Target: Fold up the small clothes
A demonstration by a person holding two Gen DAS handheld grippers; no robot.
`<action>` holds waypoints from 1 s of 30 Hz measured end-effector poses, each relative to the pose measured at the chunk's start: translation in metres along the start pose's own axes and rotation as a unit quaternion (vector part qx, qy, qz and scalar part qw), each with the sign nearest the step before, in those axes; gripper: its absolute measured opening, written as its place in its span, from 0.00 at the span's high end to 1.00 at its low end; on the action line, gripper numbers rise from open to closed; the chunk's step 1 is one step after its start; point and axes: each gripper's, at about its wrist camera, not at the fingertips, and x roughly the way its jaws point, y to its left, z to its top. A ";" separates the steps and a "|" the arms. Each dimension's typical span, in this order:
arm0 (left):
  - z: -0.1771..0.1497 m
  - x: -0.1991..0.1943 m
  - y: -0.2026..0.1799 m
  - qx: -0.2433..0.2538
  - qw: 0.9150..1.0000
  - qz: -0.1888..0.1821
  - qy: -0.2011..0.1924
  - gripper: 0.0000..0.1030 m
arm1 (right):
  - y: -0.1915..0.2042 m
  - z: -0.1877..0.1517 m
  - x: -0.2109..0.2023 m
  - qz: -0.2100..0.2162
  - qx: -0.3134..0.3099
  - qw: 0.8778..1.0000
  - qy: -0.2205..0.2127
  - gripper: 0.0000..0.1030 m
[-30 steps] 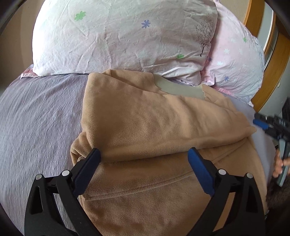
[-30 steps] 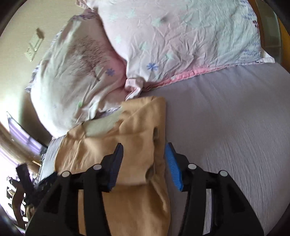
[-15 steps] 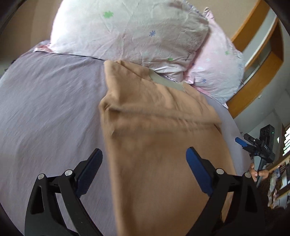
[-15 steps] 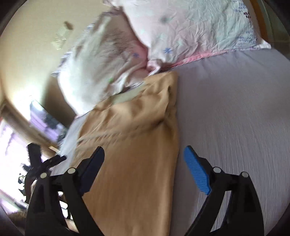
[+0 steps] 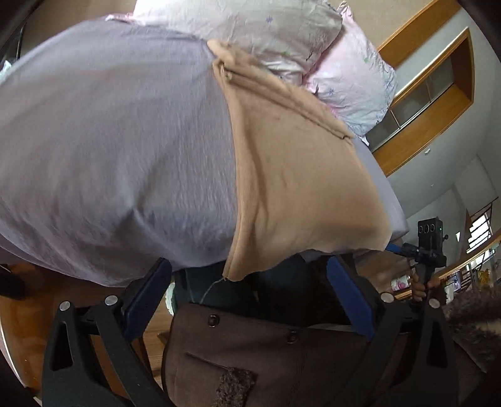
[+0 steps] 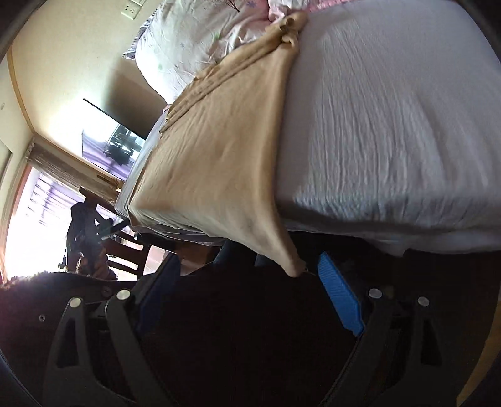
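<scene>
Both tools have drawn back off the bed (image 5: 109,141); we see the left tool (image 5: 249,300) and right tool (image 6: 247,291) gaping, empty. Tan garment (image 5: 297,175) lies flat, hem overhanging. Pillows (image 5: 250,28) perhaps touch it; only the right view shows a TV (image 6: 109,137).

1. I can read no words, numbers or brand marks in either of my wrist views.
2. The pillowcases (image 5: 250,34) carry only small printed flowers and a tree sketch, no lettering.
3. The tan garment (image 5: 297,175) shows no label or tag that I can make out.
4. The wall plate (image 6: 133,7) in my right view is plain, without markings.
</scene>
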 end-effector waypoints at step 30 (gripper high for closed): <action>0.237 0.045 -0.013 -0.064 0.989 -0.031 -0.132 0.95 | 0.027 0.259 0.021 0.065 0.020 0.970 -0.235 0.93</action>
